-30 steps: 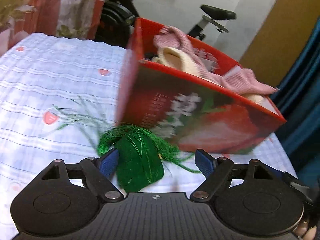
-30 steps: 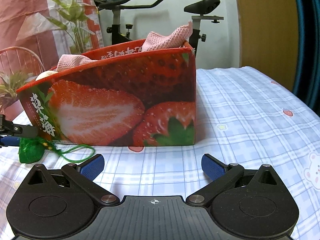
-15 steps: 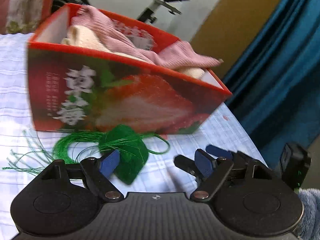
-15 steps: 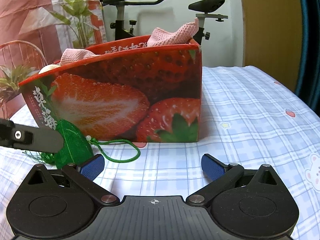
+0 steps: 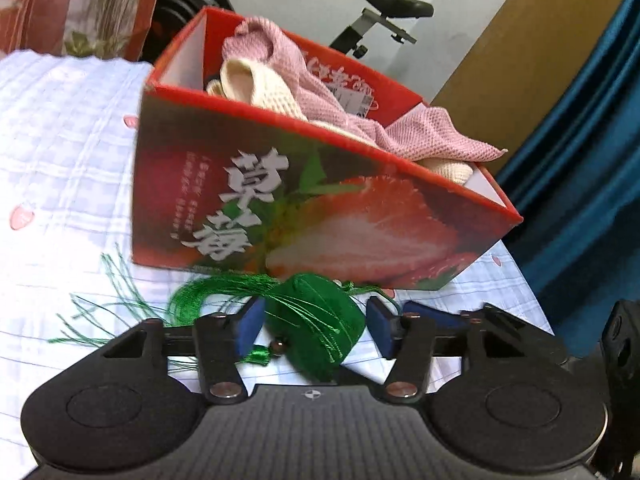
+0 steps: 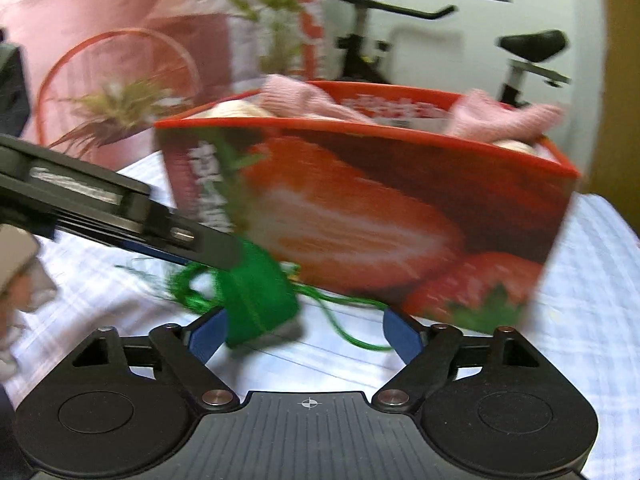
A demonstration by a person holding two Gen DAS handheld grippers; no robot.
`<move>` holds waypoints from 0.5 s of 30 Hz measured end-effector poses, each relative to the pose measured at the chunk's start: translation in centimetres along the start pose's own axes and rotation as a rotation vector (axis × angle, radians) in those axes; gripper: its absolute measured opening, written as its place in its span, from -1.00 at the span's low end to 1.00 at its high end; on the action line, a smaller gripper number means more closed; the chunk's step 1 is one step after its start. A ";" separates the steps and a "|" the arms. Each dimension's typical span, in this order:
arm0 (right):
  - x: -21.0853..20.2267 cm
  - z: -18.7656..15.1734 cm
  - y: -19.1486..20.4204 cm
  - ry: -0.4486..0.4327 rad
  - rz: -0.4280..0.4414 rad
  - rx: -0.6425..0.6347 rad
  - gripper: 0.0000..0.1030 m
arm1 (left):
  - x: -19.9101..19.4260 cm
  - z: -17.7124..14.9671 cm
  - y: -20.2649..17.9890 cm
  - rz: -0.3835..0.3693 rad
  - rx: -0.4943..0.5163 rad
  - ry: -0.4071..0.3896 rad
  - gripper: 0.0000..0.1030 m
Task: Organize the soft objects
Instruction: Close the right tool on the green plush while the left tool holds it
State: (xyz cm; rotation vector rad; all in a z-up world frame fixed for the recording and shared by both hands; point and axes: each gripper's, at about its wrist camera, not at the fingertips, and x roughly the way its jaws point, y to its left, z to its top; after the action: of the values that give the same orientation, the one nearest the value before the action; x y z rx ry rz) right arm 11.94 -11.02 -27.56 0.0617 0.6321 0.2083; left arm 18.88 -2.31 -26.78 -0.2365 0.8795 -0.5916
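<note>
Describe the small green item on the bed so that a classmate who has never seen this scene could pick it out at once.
Find the red strawberry-printed box standing on the checked bedsheet. Just in front of its long side lies a small green pouch with shiny green tassel threads, between the open jaws of the left gripper. It is the only green thing there; the pink cloth and cream cloth are inside the box.
</note>
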 end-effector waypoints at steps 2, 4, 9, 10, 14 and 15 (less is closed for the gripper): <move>0.8 0.4 0.9 0.016 0.039 -0.043 0.38 | 0.7 0.0 -0.1 0.013 -0.007 0.020 -0.13; 1.9 0.6 1.6 0.049 0.067 -0.085 0.18 | 1.1 -0.3 0.1 0.009 -0.017 0.025 -0.15; 3.1 1.0 1.5 0.075 0.080 -0.052 0.02 | 1.2 -0.4 0.3 0.003 -0.040 0.025 -0.16; 3.2 1.0 1.2 0.078 0.080 -0.033 0.00 | 1.1 -0.5 0.3 0.000 -0.041 0.024 -0.17; 2.1 1.2 1.0 0.031 0.087 0.003 -0.05 | -0.3 0.0 -0.3 -0.028 -0.043 -0.013 -0.17; 1.6 1.4 1.1 0.018 0.089 0.008 -0.05 | -0.6 0.3 -0.7 -0.033 -0.040 -0.021 -0.17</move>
State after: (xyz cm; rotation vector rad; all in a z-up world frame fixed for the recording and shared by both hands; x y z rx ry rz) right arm 13.85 -9.64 -27.28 0.0956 0.6483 0.2926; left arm 18.51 -2.53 -25.86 -0.2939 0.8691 -0.6018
